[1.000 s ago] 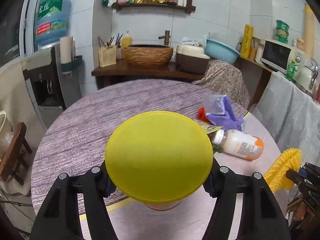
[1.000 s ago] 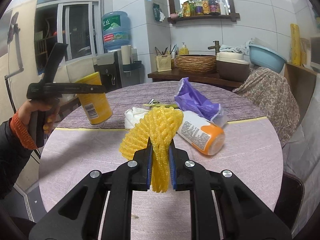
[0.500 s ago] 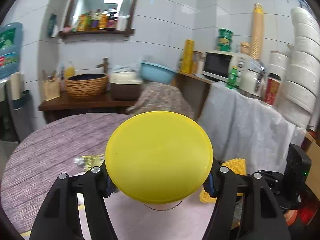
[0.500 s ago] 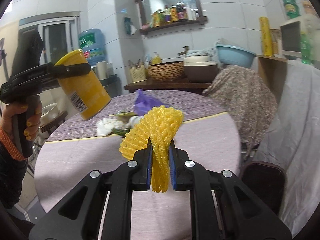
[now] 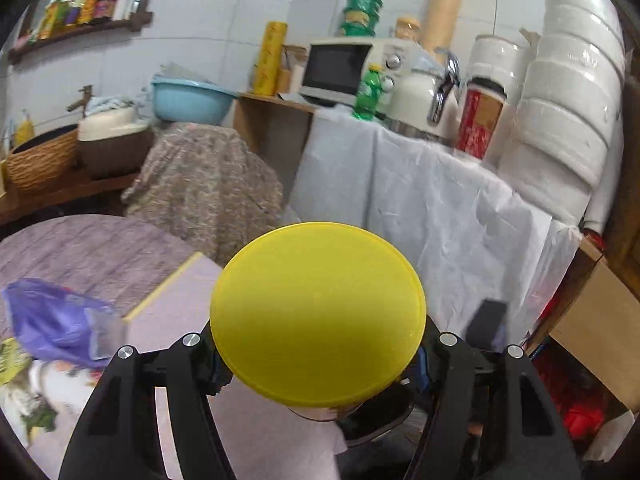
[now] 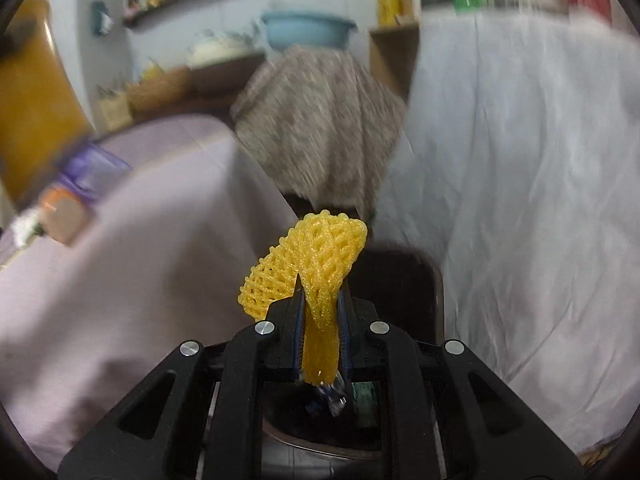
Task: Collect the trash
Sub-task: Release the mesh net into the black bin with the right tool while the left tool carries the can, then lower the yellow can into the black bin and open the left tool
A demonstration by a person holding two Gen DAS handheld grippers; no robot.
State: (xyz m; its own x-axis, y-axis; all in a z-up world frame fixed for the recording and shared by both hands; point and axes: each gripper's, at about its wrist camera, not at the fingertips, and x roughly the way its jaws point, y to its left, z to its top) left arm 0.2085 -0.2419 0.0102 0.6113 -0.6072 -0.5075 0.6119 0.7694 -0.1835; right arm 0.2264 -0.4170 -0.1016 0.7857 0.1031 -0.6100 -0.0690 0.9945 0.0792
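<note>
Carrying stage: left gripper [image 5: 318, 354] clamping yellow-lidded can [image 5: 318, 314], right gripper [image 6: 320, 336] pinching yellow foam net [image 6: 310, 270], both nearing dark bin [image 6: 400, 276] right of table [image 6: 120, 280]. Next: positioning over bin, releasing each.

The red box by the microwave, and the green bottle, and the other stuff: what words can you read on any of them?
None can be read.
Red box: pale marks, too blurred to read.
Green bottle: label too small.
Yellow roll: faint print, unreadable.
Shelf bottles: labels too small.
Microwave: no readable brand or numbers.
Right wrist view: everything with a label is smeared by blur.
</note>
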